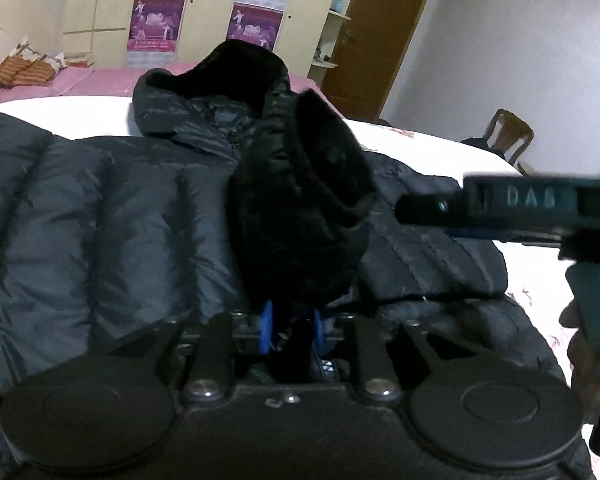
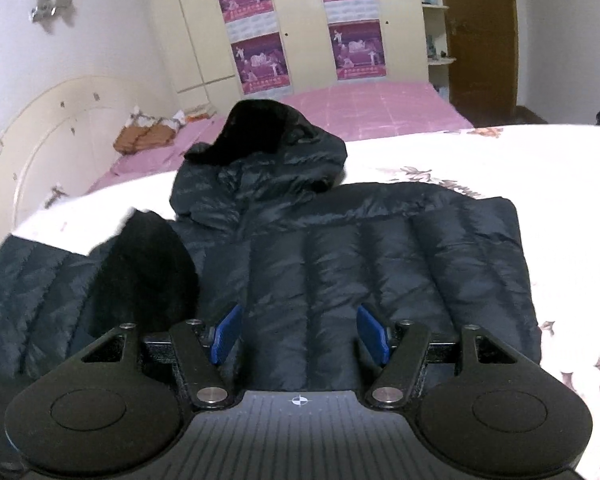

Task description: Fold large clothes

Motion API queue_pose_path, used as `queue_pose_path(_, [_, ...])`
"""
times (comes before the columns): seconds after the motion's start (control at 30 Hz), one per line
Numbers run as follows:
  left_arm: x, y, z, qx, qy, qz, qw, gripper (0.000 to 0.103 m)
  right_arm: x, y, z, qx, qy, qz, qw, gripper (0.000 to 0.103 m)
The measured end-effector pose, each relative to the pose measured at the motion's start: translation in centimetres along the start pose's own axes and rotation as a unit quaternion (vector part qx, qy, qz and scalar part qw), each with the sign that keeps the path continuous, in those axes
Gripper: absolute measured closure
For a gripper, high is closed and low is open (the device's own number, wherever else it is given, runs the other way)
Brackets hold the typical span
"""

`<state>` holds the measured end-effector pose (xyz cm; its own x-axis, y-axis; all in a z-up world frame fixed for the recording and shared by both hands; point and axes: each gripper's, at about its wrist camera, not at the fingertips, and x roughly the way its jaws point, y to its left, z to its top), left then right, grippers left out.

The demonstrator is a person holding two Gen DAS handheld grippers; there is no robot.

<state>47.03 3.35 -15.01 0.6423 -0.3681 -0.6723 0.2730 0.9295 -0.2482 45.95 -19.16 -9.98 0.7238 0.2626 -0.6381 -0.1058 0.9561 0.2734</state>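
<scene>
A large dark quilted puffer jacket (image 1: pixel 100 220) lies spread on the white bed cover (image 1: pixel 460 152), its fur-trimmed hood (image 1: pixel 236 68) at the far end. My left gripper (image 1: pixel 292 328) is shut on the jacket's fur-lined front edge (image 1: pixel 300 220) and holds it raised above the body. My right gripper (image 2: pixel 300 332) is open and empty, hovering over the jacket's folded body (image 2: pixel 360 248); it also shows in the left wrist view (image 1: pixel 420 204) at the right. The lifted fur-lined edge (image 2: pixel 148 264) shows at the left of the right wrist view.
The white flowered cover (image 2: pixel 540 184) lies over a bed with a pink sheet (image 2: pixel 380 108). An orange pillow (image 2: pixel 148 136) sits by the headboard (image 2: pixel 40 128). Wardrobes with posters (image 2: pixel 260 60), a brown door (image 2: pixel 480 40) and a wooden chair (image 1: pixel 508 136) stand beyond.
</scene>
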Motion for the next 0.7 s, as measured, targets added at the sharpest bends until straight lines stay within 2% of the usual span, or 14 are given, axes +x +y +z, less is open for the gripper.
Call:
queue_pose_path(0.07, [0.1,-0.6,0.7,0.002,0.002,0.001,1.0000,0.059,-0.2,0.1,0.4,0.013,-0.001,0.016,1.000,0.040])
queue_pose_path(0.1, [-0.2,-0.6,1.0,0.001,0.000,0.005,1.0000,0.044,-0.5,0.2,0.6,0.019,-0.004,0.023,1.000,0.040])
queue_pose_path(0.13, [-0.8,-0.5,1.0,-0.001,-0.007,0.012,0.9999,0.037,-0.3,0.5,0.9,0.023,-0.007,0.029,0.999,0.040])
queue_pose_path(0.23, [-3.4,-0.4,0.3,-0.005,-0.015,0.021,0.9997,0.035,-0.3,1.0,1.6,0.027,-0.009,0.046,0.999,0.038])
queue_pose_path(0.27, [-4.3,0.0,0.3,-0.008,-0.021,0.024,0.9994,0.035,-0.1,1.2,1.7,0.027,-0.007,0.051,0.998,0.017])
queue_pose_path(0.3, [-5.3,0.5,0.2,-0.010,-0.029,0.032,0.9990,0.035,0.0,1.4,1.7,0.025,-0.008,0.052,0.998,0.001])
queue_pose_path(0.33, [-6.2,0.8,0.2,-0.012,-0.036,0.037,0.9986,0.035,0.2,1.8,1.6,0.020,-0.012,0.053,0.998,0.000])
queue_pose_path(0.47, [-10.5,3.8,-0.7,-0.021,-0.064,0.086,0.9941,0.033,3.0,2.8,1.2,0.009,0.030,0.056,0.998,0.000])
queue_pose_path(0.63, [-14.2,8.0,-2.8,-0.036,-0.065,0.166,0.9833,0.033,6.3,3.7,0.0,0.002,0.071,0.060,0.996,0.001])
queue_pose_path(0.67, [-14.6,8.7,-3.4,-0.039,-0.059,0.177,0.9816,0.033,6.6,3.9,-0.2,-0.002,0.075,0.056,0.996,0.011])
queue_pose_path(0.7, [-14.7,9.3,-3.8,-0.044,-0.054,0.187,0.9798,0.033,6.7,4.1,-0.3,-0.008,0.077,0.055,0.995,0.038])
